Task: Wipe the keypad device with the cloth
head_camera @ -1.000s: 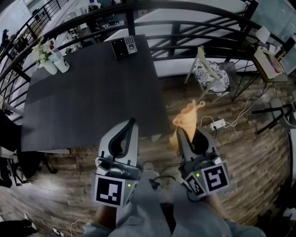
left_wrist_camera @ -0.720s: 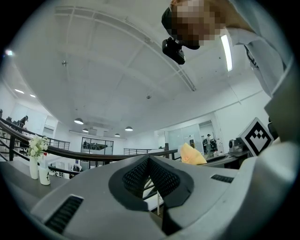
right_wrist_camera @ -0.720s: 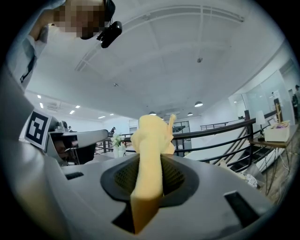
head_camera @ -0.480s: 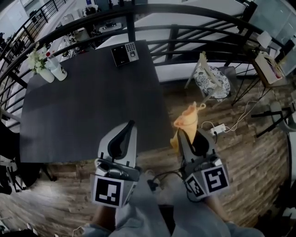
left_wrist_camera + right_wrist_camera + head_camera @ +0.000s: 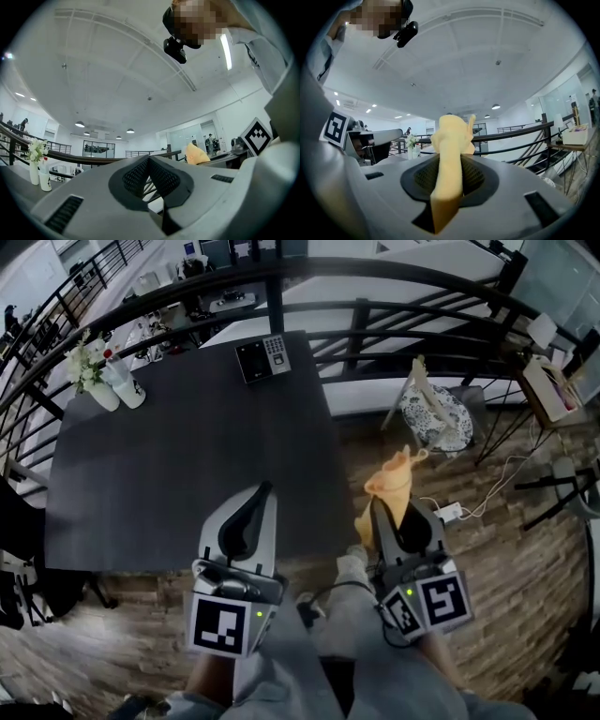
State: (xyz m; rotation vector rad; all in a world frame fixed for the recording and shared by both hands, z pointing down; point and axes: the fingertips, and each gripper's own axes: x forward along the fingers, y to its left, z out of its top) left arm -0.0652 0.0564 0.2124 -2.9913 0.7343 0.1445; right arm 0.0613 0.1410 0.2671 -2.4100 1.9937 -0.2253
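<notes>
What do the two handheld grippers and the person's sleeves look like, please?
Both the left gripper and right gripper have pale grey tapered shells with black mesh-padded jaws. Each carries a cube of black-and-white square markers and a green light. The sleeves look light grey.

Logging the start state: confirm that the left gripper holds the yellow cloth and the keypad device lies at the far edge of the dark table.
Wrong gripper. The right gripper holds the yellow cloth, pinched in its jaws, as the right gripper view shows; the left gripper is shut on nothing. The keypad device does lie at the far edge of the dark table.
</notes>
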